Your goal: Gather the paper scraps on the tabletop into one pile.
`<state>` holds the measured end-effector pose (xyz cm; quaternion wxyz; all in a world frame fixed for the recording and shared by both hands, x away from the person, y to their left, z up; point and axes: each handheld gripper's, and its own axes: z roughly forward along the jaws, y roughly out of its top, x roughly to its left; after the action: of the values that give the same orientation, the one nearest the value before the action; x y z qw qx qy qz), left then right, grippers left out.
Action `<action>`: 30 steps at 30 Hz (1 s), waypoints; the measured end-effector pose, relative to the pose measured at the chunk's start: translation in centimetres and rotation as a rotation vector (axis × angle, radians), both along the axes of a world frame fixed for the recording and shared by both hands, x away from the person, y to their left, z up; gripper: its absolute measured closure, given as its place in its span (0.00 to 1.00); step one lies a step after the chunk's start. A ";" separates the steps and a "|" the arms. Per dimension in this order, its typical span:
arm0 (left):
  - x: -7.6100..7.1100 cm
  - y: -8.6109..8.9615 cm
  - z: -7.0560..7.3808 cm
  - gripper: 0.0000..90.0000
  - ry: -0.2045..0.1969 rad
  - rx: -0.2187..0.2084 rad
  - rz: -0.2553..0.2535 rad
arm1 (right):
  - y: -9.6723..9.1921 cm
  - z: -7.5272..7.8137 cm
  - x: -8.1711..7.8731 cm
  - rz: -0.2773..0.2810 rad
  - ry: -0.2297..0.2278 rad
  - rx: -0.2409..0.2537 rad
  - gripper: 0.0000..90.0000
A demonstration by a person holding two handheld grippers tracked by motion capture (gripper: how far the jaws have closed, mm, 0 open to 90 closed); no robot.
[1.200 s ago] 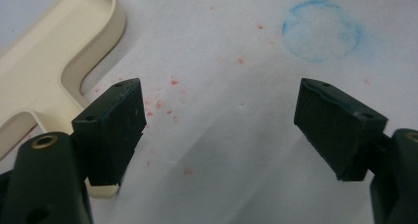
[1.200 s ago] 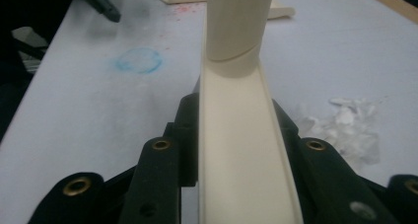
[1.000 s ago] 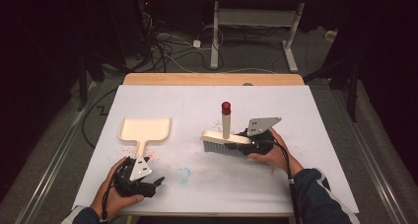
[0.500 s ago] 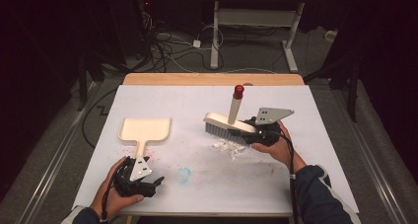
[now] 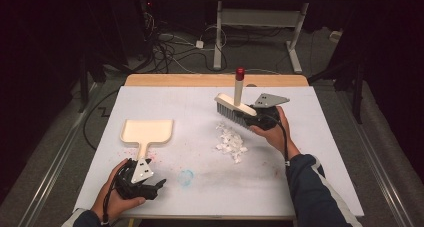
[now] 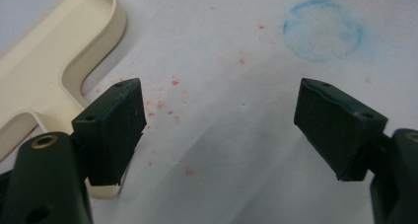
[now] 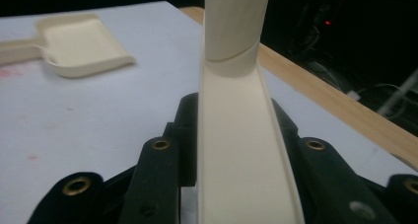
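My right gripper (image 5: pixel 255 116) is shut on a cream hand brush (image 5: pixel 234 107) with a red-tipped handle, held just off the white board at centre right. In the right gripper view the brush back (image 7: pixel 236 155) runs up between the jaws. A small heap of white paper scraps (image 5: pixel 229 142) lies below and left of the bristles. A cream dustpan (image 5: pixel 147 132) lies flat at the left, its handle pointing at my left gripper (image 5: pixel 150 187), which rests open near the front edge. The dustpan handle (image 6: pixel 34 81) sits just left of the open jaws in the left gripper view.
The white board (image 5: pixel 165 102) covers a wooden table (image 5: pixel 215 80). A faint blue ring (image 5: pixel 186 177) and pink specks mark the board near the left gripper. Cables and a desk frame (image 5: pixel 218 32) lie on the dark floor beyond.
The right gripper has lifted the brush and carried it back and to the right, leaving the scraps uncovered in a heap. The left gripper has stayed still.
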<state>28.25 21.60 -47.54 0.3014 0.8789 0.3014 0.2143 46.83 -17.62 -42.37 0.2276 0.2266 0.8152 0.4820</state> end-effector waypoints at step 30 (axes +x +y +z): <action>0.0 -0.2 -0.2 0.21 0.013 0.006 -0.010 | -2.1 -3.1 -2.5 0.288 0.073 -0.054 0.75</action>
<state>28.23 21.40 -47.71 0.2981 0.8826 0.2981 0.2080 44.34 -19.73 -45.44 0.1322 0.1185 0.8597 0.4789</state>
